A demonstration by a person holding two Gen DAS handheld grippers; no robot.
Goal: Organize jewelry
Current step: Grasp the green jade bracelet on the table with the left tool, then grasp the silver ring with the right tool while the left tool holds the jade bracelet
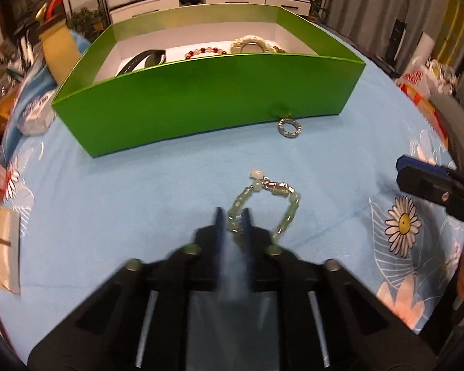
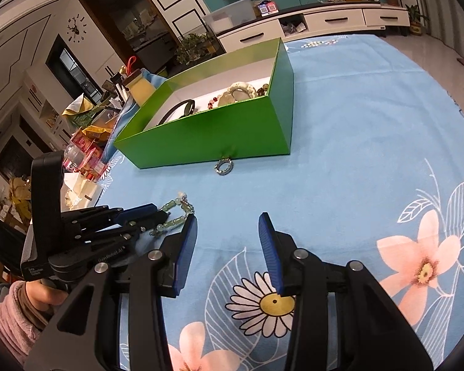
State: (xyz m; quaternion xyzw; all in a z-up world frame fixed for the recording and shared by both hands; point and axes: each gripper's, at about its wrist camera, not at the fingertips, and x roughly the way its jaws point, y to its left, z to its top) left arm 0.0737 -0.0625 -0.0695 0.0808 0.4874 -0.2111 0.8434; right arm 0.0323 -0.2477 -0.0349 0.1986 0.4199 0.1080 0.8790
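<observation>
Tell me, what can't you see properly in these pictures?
- Green box: in both views its front wall hides parts of the jewelry inside.
- Pale green bracelet: in the left wrist view the blurred left gripper covers its near beads; in the right wrist view that gripper hides its left part.
- Small ring: too small for detail.

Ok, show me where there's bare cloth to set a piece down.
Free: the cloth right of the green box, and the strip between the ring and the right gripper. Crowded: the clutter left of the box, and around the bracelet at the left gripper.
</observation>
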